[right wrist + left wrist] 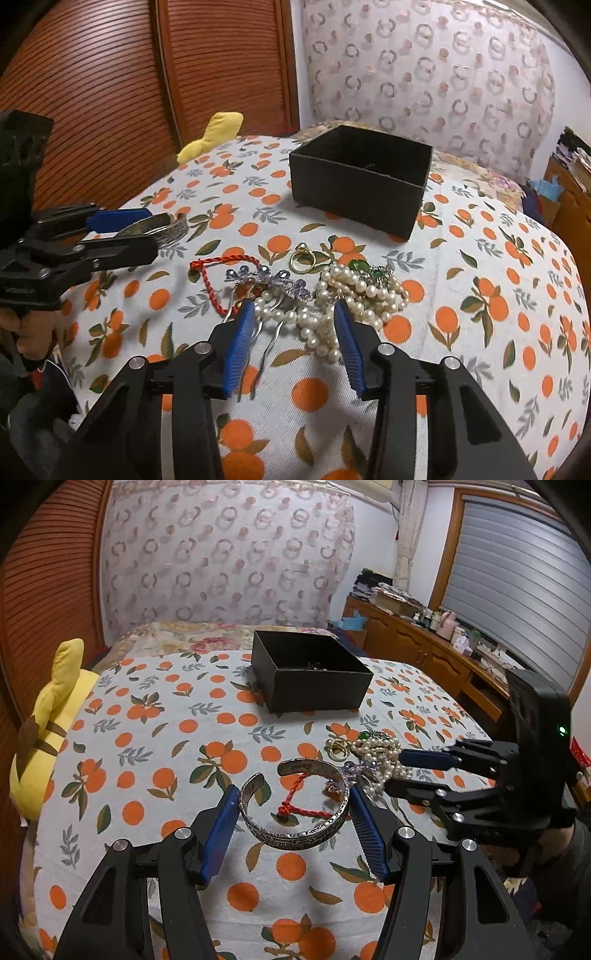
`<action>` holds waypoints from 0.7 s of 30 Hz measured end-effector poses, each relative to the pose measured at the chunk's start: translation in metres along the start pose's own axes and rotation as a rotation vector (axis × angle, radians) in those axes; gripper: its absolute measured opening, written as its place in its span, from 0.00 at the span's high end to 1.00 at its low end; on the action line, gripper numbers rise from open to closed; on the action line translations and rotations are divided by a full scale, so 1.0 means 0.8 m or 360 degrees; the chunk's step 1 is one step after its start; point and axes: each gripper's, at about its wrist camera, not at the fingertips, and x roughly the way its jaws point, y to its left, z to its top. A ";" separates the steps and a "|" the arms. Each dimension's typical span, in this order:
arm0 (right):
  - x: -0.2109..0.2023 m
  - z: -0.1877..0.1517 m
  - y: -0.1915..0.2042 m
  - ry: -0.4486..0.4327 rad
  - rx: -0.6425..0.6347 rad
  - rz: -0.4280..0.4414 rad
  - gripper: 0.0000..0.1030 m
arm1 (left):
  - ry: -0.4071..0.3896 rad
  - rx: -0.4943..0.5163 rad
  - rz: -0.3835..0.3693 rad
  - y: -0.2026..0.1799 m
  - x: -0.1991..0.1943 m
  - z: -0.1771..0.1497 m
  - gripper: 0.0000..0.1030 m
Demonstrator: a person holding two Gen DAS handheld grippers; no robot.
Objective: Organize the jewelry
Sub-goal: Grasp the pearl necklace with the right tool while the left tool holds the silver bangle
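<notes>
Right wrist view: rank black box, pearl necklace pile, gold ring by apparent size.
1. black box
2. pearl necklace pile, nearer the camera, so its look is inflated
3. gold ring, clearly smallest

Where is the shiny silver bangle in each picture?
Left wrist view: the silver cuff bangle is low in the middle, held between the left gripper pads.
Right wrist view: it is at the left edge, in that same gripper.
Shared landmark: the black box, behind the jewelry pile in both.
</notes>
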 end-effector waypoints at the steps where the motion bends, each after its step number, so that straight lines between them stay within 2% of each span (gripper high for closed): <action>1: 0.003 0.001 0.001 0.0012 -0.0015 0.0011 0.54 | 0.0001 0.0003 -0.0002 -0.001 0.000 0.000 0.44; 4: 0.012 0.002 0.004 0.0047 -0.0063 0.0005 0.56 | -0.0001 0.0009 -0.0005 -0.002 0.000 -0.001 0.44; 6: 0.012 0.002 0.002 0.0047 -0.0058 0.0012 0.67 | 0.0001 0.0008 -0.0003 -0.002 0.000 -0.001 0.44; 8: 0.010 0.000 0.000 0.0050 -0.0068 0.0002 0.85 | 0.0001 0.0008 -0.0004 -0.002 0.000 -0.001 0.44; 11: 0.006 -0.002 -0.003 0.0051 -0.0077 0.0030 0.92 | 0.0005 0.0012 -0.0005 -0.005 0.000 -0.001 0.44; 21: -0.028 -0.004 -0.006 -0.0021 -0.0056 0.0065 0.92 | 0.0011 0.0023 -0.0012 -0.011 0.002 -0.001 0.44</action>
